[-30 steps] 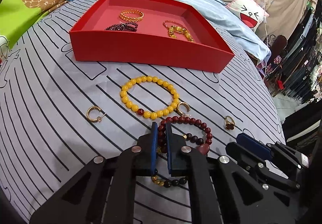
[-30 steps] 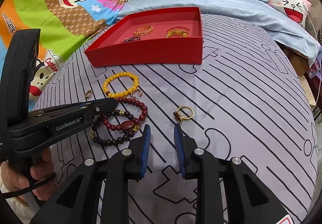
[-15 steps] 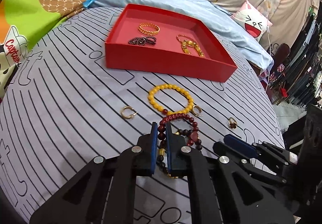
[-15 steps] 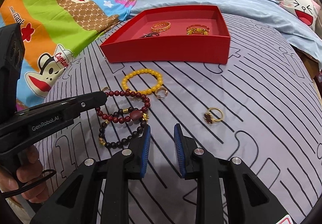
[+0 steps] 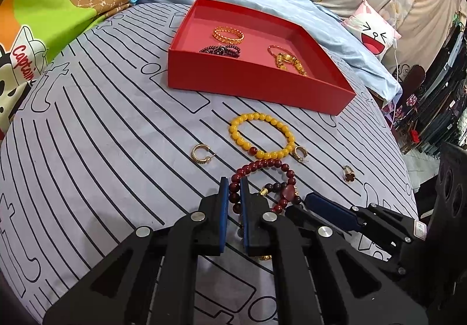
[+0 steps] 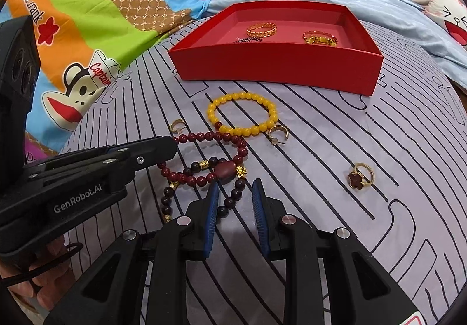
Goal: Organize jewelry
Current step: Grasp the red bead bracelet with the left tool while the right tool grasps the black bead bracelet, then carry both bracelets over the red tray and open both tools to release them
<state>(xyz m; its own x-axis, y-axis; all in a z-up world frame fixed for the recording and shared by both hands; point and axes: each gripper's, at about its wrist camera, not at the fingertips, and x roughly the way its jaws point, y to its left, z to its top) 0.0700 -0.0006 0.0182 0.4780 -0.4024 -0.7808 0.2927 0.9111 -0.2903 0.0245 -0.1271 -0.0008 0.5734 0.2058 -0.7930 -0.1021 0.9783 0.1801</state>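
Observation:
My left gripper [image 5: 233,183] is shut on the dark red bead bracelet [image 5: 264,165], which also shows in the right wrist view [image 6: 210,137], lifted at one end off the striped cloth. A second bracelet of dark beads with a red stone [image 6: 224,171] lies tangled under it. My right gripper [image 6: 233,186] is open and empty just before that stone. A yellow bead bracelet [image 5: 262,135], two gold hoop earrings [image 5: 201,153] [image 5: 300,152] and a gold ring with a red clover [image 6: 359,176] lie on the cloth. The red tray [image 5: 251,82] holds a gold bangle [image 5: 228,34], a dark bead piece and a gold chain.
The striped grey cloth [image 5: 102,135] covers a rounded bed top that falls away at the edges. A colourful cartoon blanket [image 6: 87,33] lies to the left, a blue sheet and a cat pillow [image 5: 372,30] behind the tray.
My left gripper has pulled back and up with the dark red bracelet, drawing it out in a line. My right gripper has moved closer to the bracelets.

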